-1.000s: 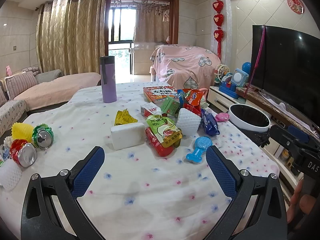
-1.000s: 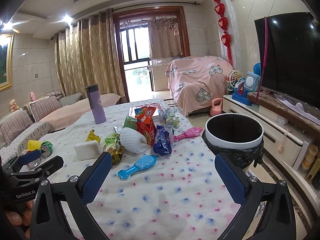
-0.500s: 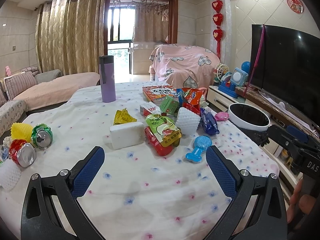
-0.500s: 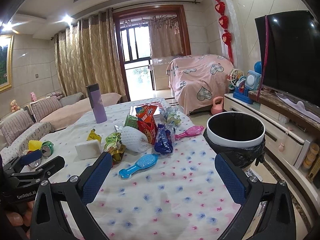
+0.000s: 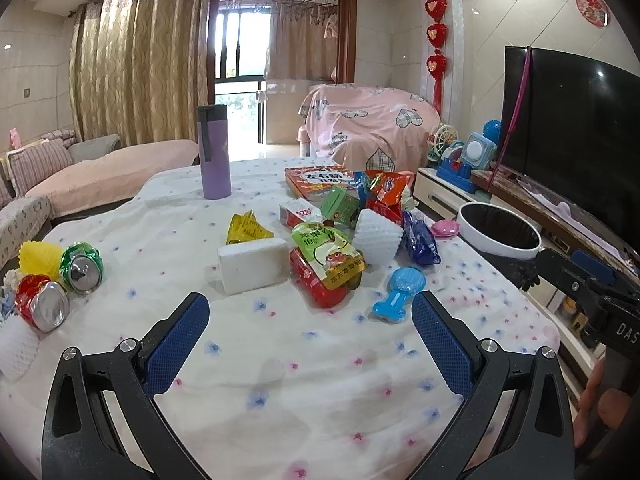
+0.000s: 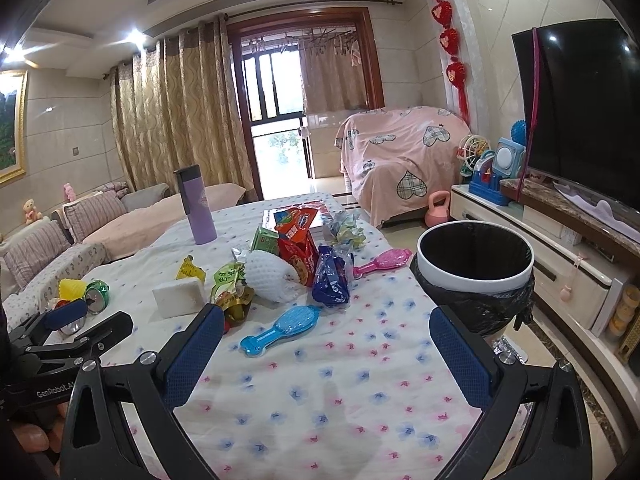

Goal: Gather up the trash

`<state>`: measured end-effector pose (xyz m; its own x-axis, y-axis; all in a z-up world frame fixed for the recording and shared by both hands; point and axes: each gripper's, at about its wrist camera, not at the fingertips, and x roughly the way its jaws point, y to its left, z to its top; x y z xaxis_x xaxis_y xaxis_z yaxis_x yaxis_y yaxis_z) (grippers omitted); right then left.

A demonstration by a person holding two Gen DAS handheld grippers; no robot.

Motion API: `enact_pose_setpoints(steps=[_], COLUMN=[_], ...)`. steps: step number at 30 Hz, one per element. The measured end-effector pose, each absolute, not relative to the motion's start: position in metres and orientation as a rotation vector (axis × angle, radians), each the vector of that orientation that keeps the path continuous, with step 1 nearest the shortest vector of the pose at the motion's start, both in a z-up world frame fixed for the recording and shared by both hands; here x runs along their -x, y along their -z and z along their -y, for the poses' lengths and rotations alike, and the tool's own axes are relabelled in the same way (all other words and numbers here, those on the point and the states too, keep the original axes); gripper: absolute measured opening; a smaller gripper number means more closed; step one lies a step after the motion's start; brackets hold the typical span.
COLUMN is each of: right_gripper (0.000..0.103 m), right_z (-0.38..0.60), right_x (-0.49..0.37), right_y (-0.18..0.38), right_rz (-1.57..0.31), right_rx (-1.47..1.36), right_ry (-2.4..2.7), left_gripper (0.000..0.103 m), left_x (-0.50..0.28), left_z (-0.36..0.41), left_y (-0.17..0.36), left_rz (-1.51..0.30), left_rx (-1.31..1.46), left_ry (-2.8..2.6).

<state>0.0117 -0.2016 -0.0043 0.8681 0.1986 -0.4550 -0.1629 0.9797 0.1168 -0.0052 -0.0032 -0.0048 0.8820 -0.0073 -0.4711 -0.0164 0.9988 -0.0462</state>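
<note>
Nothing looks collected yet: the bin (image 6: 475, 258) beside the table (image 5: 320, 380) shows only its dark liner inside, though its bottom is hidden. The trash lies mid-table: wrappers, a green pouch (image 5: 326, 254), a white foam block (image 5: 254, 265), cans (image 5: 82, 268) at the left edge. The left gripper (image 5: 310, 332) and right gripper (image 6: 326, 346) both hover wide apart, holding nothing. The pouch lies flat, long axis running away and slightly left

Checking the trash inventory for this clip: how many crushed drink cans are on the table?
2, both at the table's left edge: a green can beside the yellow foam net, and a red can just in front of it. More may be hidden among the wrappers.
</note>
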Motion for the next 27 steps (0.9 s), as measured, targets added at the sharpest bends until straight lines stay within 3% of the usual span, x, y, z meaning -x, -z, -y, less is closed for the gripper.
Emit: enact_pose_setpoints(steps=[19,22,27], right_gripper=[0.101,0.091,0.062], right_z=[0.185,0.171,0.148], right_x=[-0.057,-0.071,-0.093], right_y=[0.018,0.023,0.035], right_rz=[-0.604,-0.643,-0.721], right_rx=[-0.127,-0.126,-0.143], right_ry=[-0.321,-0.366,-0.435], left_gripper=[0.103,0.103,0.103], left_x=[-0.049,-0.061,-0.085], left_z=[-0.053,-0.067,-0.087], left_y=[0.027,0.030,0.037], left_rz=[-0.616,-0.638,-0.684], left_rx=[0.089,0.084,0.080], left_ry=[-0.068,-0.069,-0.046])
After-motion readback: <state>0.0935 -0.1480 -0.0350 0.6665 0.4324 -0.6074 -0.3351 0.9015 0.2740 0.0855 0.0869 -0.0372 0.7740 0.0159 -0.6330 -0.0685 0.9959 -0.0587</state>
